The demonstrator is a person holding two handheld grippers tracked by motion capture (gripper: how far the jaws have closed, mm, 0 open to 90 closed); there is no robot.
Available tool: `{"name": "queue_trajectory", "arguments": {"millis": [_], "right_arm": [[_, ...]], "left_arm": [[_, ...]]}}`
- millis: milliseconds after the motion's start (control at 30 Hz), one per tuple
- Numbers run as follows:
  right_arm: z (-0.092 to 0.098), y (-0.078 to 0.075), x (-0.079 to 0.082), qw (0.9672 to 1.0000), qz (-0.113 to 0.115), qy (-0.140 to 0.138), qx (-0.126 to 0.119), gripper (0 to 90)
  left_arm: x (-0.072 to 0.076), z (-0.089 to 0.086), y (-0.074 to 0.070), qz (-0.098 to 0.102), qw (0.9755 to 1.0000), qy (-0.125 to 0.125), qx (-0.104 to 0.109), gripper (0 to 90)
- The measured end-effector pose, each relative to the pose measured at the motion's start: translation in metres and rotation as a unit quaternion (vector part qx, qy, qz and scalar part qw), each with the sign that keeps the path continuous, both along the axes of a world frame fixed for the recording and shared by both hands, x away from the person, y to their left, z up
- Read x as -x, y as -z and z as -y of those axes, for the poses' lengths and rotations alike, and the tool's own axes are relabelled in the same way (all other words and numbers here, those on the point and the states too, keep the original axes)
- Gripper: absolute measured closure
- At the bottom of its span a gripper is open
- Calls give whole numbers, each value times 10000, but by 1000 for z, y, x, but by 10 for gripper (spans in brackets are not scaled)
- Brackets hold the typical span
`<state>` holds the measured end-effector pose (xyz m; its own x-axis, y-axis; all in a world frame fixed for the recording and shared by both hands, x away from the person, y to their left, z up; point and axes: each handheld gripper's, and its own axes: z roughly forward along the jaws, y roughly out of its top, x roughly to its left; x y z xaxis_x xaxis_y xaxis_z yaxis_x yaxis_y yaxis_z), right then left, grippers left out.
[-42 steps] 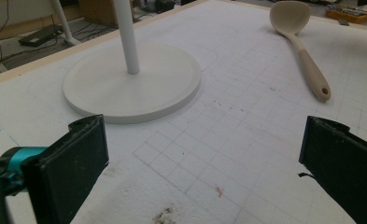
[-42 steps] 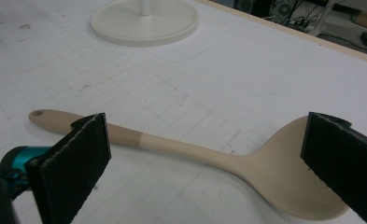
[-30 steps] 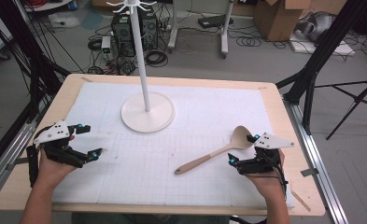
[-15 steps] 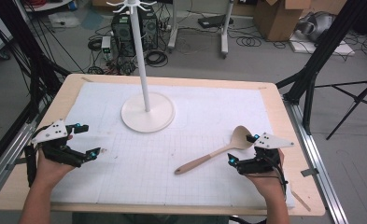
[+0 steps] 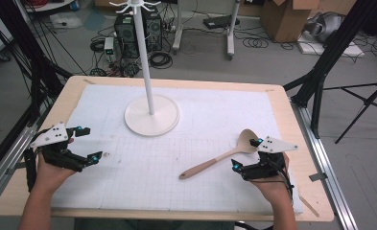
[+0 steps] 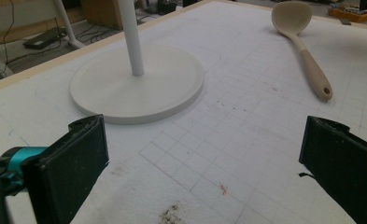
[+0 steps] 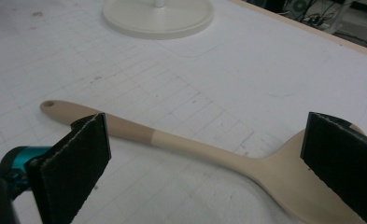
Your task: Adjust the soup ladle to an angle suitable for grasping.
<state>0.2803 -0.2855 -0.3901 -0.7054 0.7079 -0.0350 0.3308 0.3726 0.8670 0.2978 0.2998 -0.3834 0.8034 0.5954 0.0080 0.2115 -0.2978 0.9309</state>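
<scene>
The wooden spoon (image 5: pixel 219 158) lies flat on the worktop's white gridded mat (image 5: pixel 147 177), right of the white stand (image 5: pixel 152 114). The right tool (image 5: pixel 246 153) hovers just beside its bowl, jaws spread wide around nothing. The left tool (image 5: pixel 90 143), equally wide open, sits well apart at the left edge.

Nothing here can be read: no words, labels, brands or numbers anywhere. The white mat (image 5: pixel 176 158) on the desk (image 5: pixel 301 158) carries only a faint ruled grid, unnumbered. The cardboard boxes (image 5: pixel 284 17) on the floor beyond the desk are too blurred to make out any print.
</scene>
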Motion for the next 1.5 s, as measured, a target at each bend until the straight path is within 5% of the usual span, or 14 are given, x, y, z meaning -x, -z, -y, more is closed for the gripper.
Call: {"name": "queue_trajectory", "arguments": {"millis": [133, 467, 700, 800, 867, 1033, 1100, 1133, 1200, 1267, 1400, 1500], "right_arm": [[-5, -3, -2, 9992, -32, -273, 278, 2], [-22, -4, -14, 9969, -142, -561, 535, 11], [-35, -10, -25, 9894, -313, -997, 1008, 16], [-47, -9, -34, 9825, -438, -1203, 1353, 16], [-50, -8, -36, 9808, -469, -1262, 1408, 17], [-65, 0, -47, 9655, -804, -1609, 1884, 43], [-67, 1, -49, 9630, -880, -1625, 1961, 44], [-68, 2, -54, 9581, -963, -1681, 2110, 49], [-69, 2, -56, 9576, -1008, -1708, 2091, 58], [-73, 5, -59, 9501, -1113, -1858, 2244, 141], [-78, 14, -62, 9402, -1227, -1972, 2491, 178], [-82, 18, -64, 9358, -1241, -2027, 2603, 236]], "left_arm": [[0, 1, 1, -11, 10000, 0, -28, 17], [0, 2, 0, -16, 10000, -29, -81, 17], [-2, 2, 2, -50, 9999, -53, -112, 17], [-2, 3, 2, -37, 9999, -45, -99, 17], [-2, 2, 2, -38, 9999, -68, -112, 17], [-2, -2, 3, -42, 9999, -117, -96, 17], [-2, -3, 3, -47, 9999, -132, -56, 17], [-2, -4, 3, -42, 9999, -144, -59, 17], [-2, -4, 2, -32, 9999, -153, -44, 17], [-2, -4, 2, -34, 9999, -158, -46, 17], [-1, -3, 2, -33, 9999, -150, -55, 17], [-2, -2, 2, -35, 9999, -147, -69, 17]]}}
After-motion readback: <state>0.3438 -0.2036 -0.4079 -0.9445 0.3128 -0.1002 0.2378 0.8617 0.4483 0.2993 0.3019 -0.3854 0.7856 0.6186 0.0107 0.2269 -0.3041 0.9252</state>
